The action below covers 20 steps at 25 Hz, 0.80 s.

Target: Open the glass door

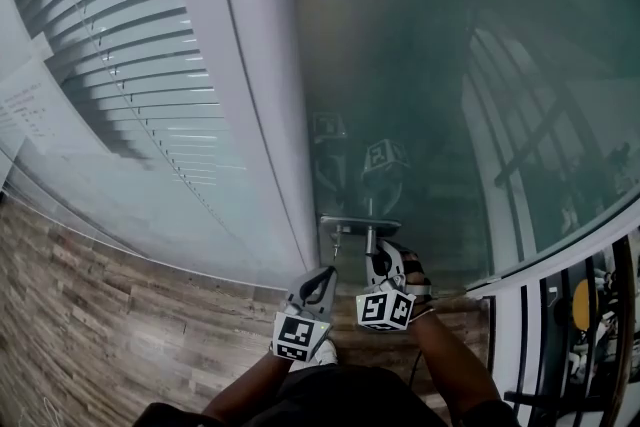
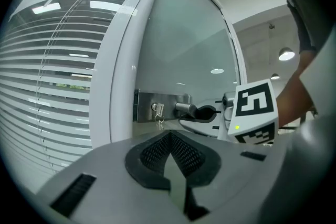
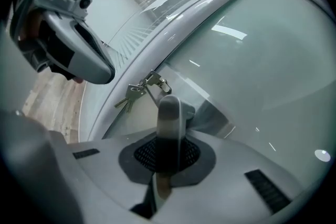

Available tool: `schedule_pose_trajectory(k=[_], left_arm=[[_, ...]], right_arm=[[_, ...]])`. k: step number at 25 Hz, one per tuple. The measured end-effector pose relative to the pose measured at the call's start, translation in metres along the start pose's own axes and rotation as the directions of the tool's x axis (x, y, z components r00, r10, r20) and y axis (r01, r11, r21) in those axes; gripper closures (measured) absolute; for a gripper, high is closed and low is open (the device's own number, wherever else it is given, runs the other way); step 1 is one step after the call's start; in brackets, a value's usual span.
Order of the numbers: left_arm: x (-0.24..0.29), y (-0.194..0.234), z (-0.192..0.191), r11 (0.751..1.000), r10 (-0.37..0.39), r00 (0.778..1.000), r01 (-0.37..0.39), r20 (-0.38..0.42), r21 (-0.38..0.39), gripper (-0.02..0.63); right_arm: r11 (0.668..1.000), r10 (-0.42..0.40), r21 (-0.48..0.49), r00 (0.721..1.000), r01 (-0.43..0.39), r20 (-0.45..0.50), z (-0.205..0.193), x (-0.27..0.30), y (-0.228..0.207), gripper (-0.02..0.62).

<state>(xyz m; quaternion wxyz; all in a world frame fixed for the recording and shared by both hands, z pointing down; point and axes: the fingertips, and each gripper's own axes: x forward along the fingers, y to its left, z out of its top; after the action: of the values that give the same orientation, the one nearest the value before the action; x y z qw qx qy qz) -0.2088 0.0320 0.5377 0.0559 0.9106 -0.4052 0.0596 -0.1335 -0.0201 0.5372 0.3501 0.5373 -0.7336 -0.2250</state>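
At 6 o'clock, my right gripper [image 1: 376,257] pinches handle [image 3: 169,113]; left gripper [image 1: 329,270] pressed together, empty; glass door [image 1: 420,65] not yet open.

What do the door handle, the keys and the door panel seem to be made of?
Door handle: probably brushed metal, grey with a soft, dull sheen.
Keys: silvery metal with bright glints.
Door panel: glass, seemingly green-tinted, since it mirrors the ceiling lights.
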Motion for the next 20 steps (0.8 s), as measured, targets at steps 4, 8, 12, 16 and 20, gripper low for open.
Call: schedule_pose_trajectory(k=[4, 8, 12, 16, 20], left_arm=[[0.005, -0.003, 0.001, 1.0, -0.01, 1.0, 0.01, -0.001, -0.001, 0.607], [0.01, -0.007, 0.006, 1.0, -0.025, 1.0, 0.025, 0.006, 0.006, 0.607], [0.013, -0.01, 0.007, 0.999, -0.04, 0.999, 0.04, 0.004, 0.029, 0.607], [0.018, -0.008, 0.015, 0.998, -0.042, 0.999, 0.041, 0.017, 0.051, 0.607], [0.022, -0.008, 0.016, 0.998, -0.031, 0.999, 0.03, 0.019, 0.046, 0.607]], right_arm=[[1.0, 0.01, -0.014, 1.0, -0.01, 0.005, 0.0, 0.002, 0.001, 0.574], [1.0, 0.013, -0.016, 1.0, -0.012, 0.014, 0.002, 0.007, -0.001, 0.574], [1.0, 0.003, -0.015, 1.0, -0.003, 0.021, 0.0, 0.013, -0.002, 0.575], [1.0, -0.001, -0.014, 1.0, 0.001, 0.018, 0.001, 0.026, -0.007, 0.575], [1.0, -0.004, -0.016, 1.0, 0.004, 0.008, -0.002, 0.038, -0.013, 0.575]])
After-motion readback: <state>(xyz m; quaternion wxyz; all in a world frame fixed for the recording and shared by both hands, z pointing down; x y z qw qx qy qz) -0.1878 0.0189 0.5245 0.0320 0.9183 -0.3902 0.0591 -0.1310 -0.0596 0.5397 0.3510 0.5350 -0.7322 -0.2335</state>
